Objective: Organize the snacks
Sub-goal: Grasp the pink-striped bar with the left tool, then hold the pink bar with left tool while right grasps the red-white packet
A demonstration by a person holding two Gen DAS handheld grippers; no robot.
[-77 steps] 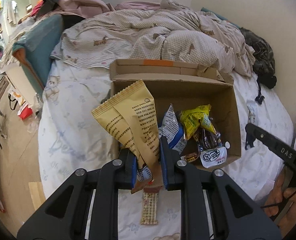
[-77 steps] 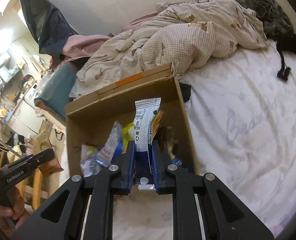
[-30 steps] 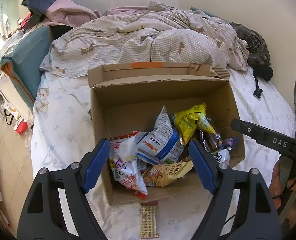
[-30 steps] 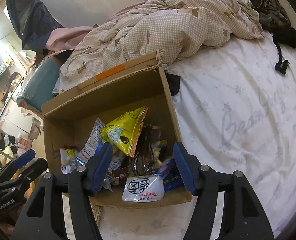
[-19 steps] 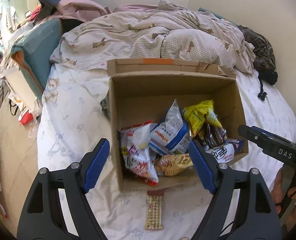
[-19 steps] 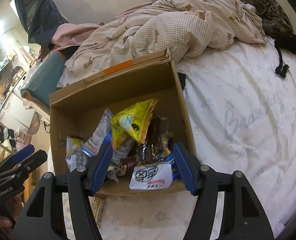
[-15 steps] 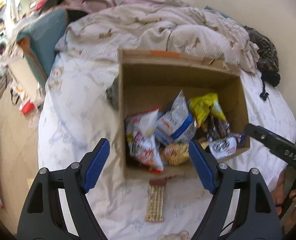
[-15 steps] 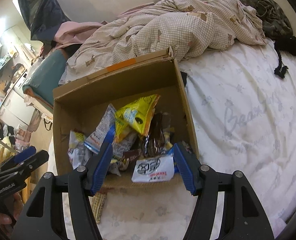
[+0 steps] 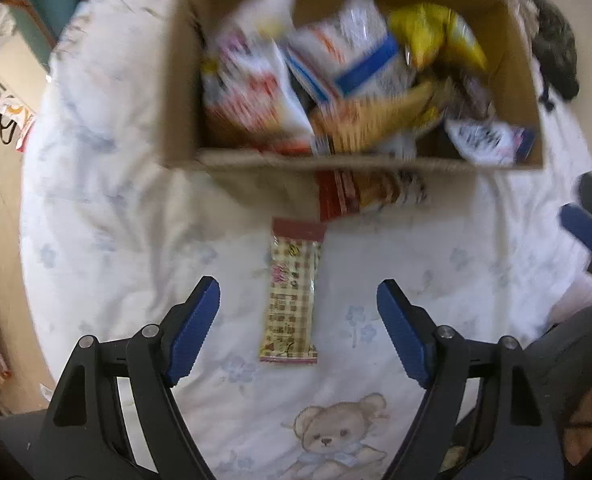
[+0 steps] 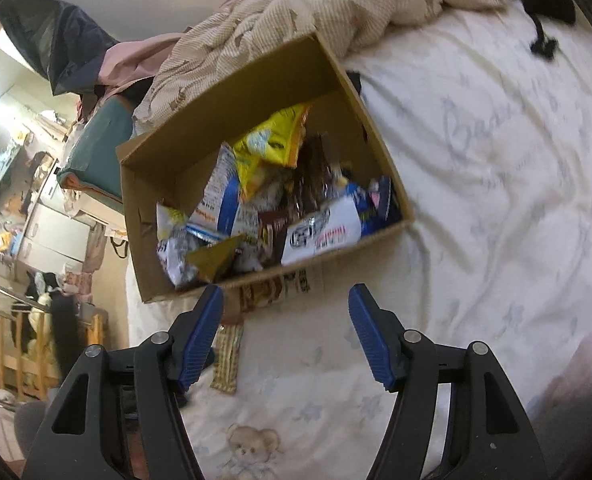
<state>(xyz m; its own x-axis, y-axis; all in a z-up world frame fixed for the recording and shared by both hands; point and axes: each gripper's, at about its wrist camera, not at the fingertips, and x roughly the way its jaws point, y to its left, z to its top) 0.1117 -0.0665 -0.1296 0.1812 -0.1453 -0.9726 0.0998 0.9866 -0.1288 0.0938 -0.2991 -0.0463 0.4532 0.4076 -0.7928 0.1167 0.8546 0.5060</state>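
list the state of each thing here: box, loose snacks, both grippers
cardboard box: open, full of snack packets
checked snack bar: flat on the bedsheet, outside the box
red snack packet: on the sheet against the box front
left gripper: open, empty
right gripper: open, empty

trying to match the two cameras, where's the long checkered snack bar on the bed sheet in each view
Left wrist view: the snack bar lies lengthwise at centre, on the sheet between the open left gripper fingers, in front of the box.
Right wrist view: snack bar at lower left, partly behind the right gripper's left finger.
Shared landmark: the cardboard box.
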